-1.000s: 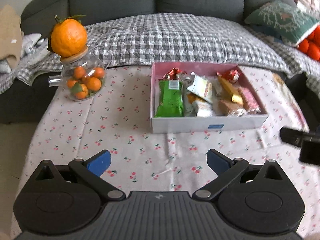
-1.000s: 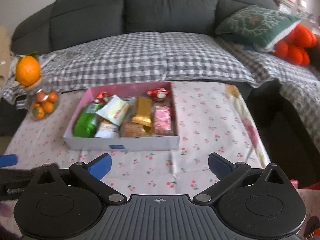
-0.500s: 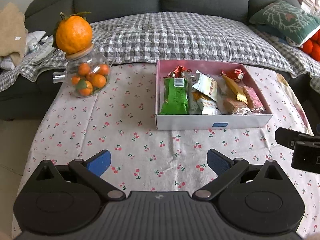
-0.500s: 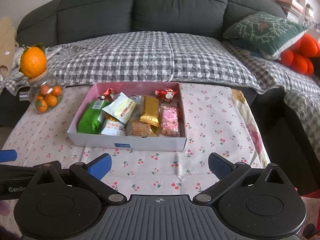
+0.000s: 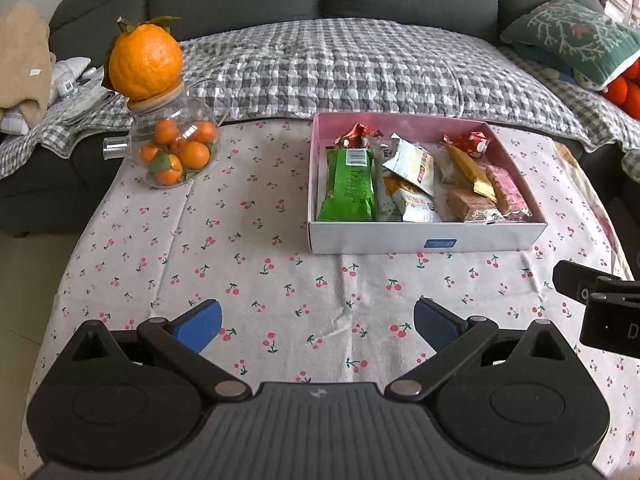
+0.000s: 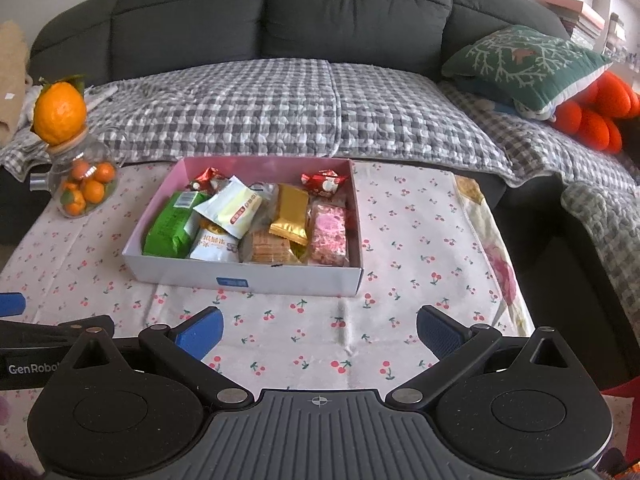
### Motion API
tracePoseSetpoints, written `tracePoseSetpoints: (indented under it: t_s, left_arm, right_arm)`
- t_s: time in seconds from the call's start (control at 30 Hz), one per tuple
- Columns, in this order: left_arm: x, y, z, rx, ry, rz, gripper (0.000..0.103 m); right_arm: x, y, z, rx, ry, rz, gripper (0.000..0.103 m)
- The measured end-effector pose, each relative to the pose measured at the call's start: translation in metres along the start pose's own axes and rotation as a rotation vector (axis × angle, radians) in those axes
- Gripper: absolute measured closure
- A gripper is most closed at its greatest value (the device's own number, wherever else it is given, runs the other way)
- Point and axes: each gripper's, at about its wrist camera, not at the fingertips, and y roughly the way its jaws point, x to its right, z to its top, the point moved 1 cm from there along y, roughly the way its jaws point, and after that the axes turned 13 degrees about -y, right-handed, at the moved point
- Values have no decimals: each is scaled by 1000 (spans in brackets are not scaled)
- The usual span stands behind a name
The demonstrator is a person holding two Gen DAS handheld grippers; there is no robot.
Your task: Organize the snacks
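Snacks (image 5: 420, 178) are all sitting inside the box (image 5: 424, 236), ahead of both tools, none gripped. Left gripper (image 5: 316, 324) is hovering over the cherry-print tablecloth (image 5: 240, 248), jaws spread wide, holding nothing; the box is lying ahead and slightly to its right, well apart from the blue pads (image 5: 199, 325). Right gripper (image 6: 318, 330) is also hanging wide open and empty, with the box (image 6: 248, 276) ahead and a bit left of it. Each tool is showing at the edge of the other's view, side by side.

Box is white outside, pink inside, open-topped. In it, nearest row: green packet (image 6: 172, 226) at the left, white packet (image 6: 212, 246) next, clear-wrapped biscuits (image 6: 268, 246), pink-wrapped bar (image 6: 329, 234) at the right. Gold packet (image 6: 292, 218) and a pale yellow-white pouch (image 6: 230, 206) are lying on top. Two red-wrapped candies (image 6: 324, 182) are sitting at the far wall.

Farther left, a glass jar (image 5: 176, 148) is holding small oranges, a big orange (image 5: 145, 63) resting on its wooden lid. Sofa (image 6: 280, 20) with checked blanket (image 6: 280, 108) is standing beyond.
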Motion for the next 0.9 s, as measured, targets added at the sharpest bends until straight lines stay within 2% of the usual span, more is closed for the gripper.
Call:
tracePoseSetpoints:
  t_s: [0.9]
  left_arm:
    - [0,1,0,-7,3,-6,1]
  right_arm:
    - [0,0,0,0,1,1,0]
